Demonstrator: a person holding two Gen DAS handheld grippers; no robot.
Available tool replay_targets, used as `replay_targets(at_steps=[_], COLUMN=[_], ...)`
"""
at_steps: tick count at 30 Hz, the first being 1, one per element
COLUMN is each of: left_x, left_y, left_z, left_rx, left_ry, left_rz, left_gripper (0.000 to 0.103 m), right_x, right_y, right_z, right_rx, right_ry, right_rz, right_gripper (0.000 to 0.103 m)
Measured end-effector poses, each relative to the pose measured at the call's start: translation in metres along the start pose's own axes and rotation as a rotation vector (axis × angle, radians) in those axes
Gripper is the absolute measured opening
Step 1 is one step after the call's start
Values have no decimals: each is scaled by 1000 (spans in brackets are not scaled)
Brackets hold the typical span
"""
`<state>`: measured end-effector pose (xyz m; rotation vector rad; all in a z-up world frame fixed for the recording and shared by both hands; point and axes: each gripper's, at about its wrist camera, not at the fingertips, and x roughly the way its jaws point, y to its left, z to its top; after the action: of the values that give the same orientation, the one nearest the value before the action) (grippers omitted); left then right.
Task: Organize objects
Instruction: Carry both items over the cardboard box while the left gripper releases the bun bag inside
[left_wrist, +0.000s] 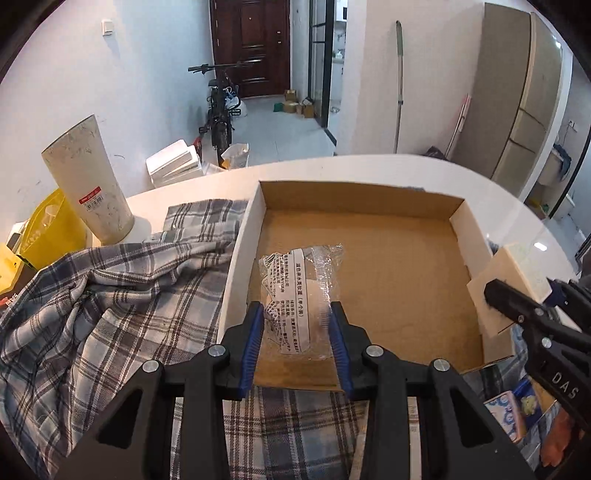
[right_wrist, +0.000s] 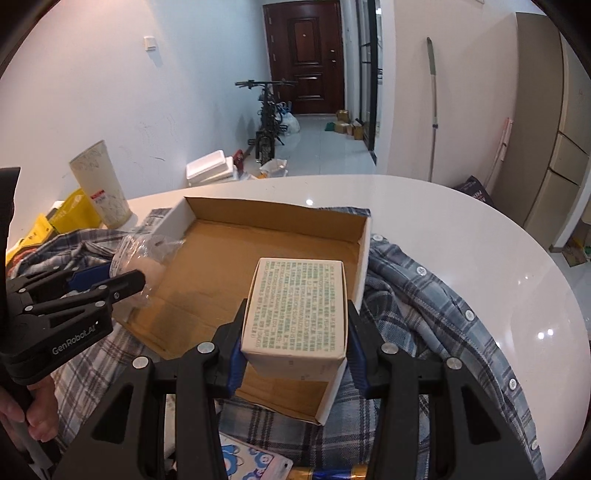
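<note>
Looking along the left gripper (left_wrist: 297, 314), we see its two blue pads pinching one clear plastic packet (left_wrist: 295, 291) with a printed label, held over the near part of the one open cardboard tray (left_wrist: 406, 266). The tray sits on the white round table (left_wrist: 498, 199), its floor bare. In the right wrist view the right gripper (right_wrist: 295, 325) has its jaws pressed onto the sides of one small white box (right_wrist: 295, 306) covered in green print, held above the tray's near right corner.

We count one plaid shirt (left_wrist: 110, 295) spread under and around the tray, from nine o'clock round to three o'clock. One tall pale tumbler (left_wrist: 88, 181) stands at ten o'clock of the tray, with one yellow bag (left_wrist: 51, 229) beside it. One hand (right_wrist: 33, 413) shows at the lower left of the right wrist view, gripping the left tool's handle. Beyond the table, at twelve o'clock, one bicycle (left_wrist: 219, 107) leans by the wall before one dark door (left_wrist: 251, 44).
</note>
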<state>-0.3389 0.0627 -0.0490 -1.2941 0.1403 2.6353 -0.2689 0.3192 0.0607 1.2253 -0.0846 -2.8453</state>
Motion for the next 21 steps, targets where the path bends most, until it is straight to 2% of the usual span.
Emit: replay_targets(at_steps=[8, 13, 18, 21], left_x=[7, 14, 16, 15], left_y=[-7, 1, 4, 5], left_z=[-8, -8, -9, -8], left_rx=[42, 0, 0, -10], left_ry=[26, 54, 58, 66], left_rz=[39, 22, 39, 8], left_gripper=[37, 37, 37, 44], right_x=[3, 3, 2, 2], right_y=[-5, -8, -7, -7], right_z=[-2, -1, 0, 0], right_rx=[10, 19, 23, 26], right_ry=[8, 8, 6, 4], right_rz=[-11, -12, -8, -4], right_gripper=[44, 44, 44, 44])
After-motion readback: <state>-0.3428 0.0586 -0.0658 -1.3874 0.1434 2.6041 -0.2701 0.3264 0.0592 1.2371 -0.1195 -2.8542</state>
